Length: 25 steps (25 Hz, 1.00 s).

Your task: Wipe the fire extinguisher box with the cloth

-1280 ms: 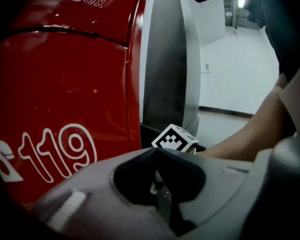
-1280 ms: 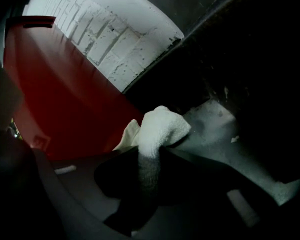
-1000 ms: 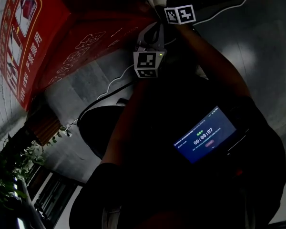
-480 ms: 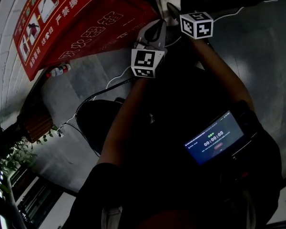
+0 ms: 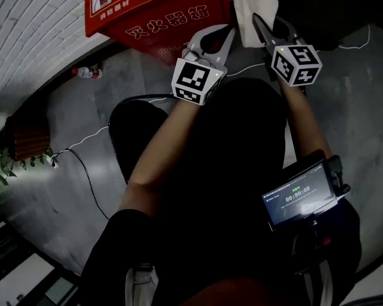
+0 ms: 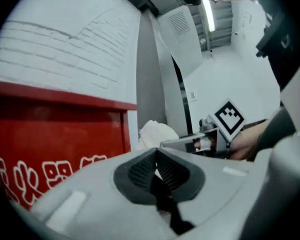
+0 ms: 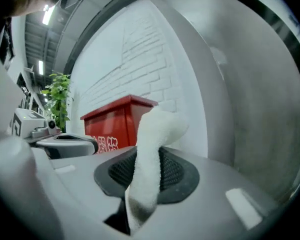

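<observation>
The red fire extinguisher box (image 5: 159, 11) with white characters stands against the white brick wall at the top of the head view. A white cloth (image 5: 255, 11) hangs just right of the box, clamped in my right gripper (image 5: 263, 25). In the right gripper view the cloth (image 7: 152, 149) runs up between the dark pads (image 7: 172, 171), with the box (image 7: 117, 121) behind and to the left. My left gripper (image 5: 210, 38) is held in front of the box's lower right corner, shut with nothing in it. Its own view shows the box front (image 6: 55, 139) close on the left and the cloth (image 6: 157, 133) beyond its tips.
A plastic bottle (image 5: 86, 73) lies on the grey floor by the wall. A black cable (image 5: 83, 164) trails across the floor. A plant (image 5: 3, 164) and a brown slatted thing (image 5: 25, 139) sit at the left. A lit phone (image 5: 300, 196) hangs at the person's chest.
The view has swung, so the box went from the left edge to top centre. The two grippers have spread apart, and the right one with the cloth now sits beside the box's right edge.
</observation>
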Each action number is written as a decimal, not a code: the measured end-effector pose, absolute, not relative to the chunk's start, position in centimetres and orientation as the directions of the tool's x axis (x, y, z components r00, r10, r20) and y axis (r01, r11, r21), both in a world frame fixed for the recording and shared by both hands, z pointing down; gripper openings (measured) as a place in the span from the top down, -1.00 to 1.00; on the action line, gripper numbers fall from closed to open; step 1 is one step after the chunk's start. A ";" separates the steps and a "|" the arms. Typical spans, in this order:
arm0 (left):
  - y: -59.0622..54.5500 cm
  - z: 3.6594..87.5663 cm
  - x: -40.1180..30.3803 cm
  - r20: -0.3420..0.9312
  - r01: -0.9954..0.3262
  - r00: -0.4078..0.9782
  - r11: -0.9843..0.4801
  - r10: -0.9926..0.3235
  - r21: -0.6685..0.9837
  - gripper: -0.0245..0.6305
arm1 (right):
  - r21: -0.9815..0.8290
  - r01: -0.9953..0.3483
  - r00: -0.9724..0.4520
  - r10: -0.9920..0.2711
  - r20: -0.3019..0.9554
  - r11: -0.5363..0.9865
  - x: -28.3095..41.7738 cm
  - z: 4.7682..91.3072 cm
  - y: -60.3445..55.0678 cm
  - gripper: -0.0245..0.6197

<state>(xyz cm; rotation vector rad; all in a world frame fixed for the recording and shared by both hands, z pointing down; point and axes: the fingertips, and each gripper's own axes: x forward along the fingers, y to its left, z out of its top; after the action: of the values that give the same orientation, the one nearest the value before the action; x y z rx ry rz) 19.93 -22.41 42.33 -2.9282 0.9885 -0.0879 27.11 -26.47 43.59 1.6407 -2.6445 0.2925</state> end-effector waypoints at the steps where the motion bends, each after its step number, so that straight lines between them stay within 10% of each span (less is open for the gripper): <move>1: -21.9 40.7 19.5 0.022 -0.607 0.793 -0.793 -0.609 -0.058 0.92 | -0.130 -0.886 -0.457 -0.885 0.093 0.444 26.7 41.7 -25.9 0.63; 25: -19.1 22.1 -11.4 -0.190 -0.895 0.443 -0.420 -0.876 -0.152 0.92 | 0.058 -0.625 -0.776 -0.610 -0.160 0.779 -4.9 19.4 -20.2 0.61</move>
<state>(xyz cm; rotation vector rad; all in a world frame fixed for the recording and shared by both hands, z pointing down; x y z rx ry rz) -11.38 -19.12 22.12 -2.4651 1.5414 0.1196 -4.95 -20.23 19.39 1.0767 -3.0867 -0.1775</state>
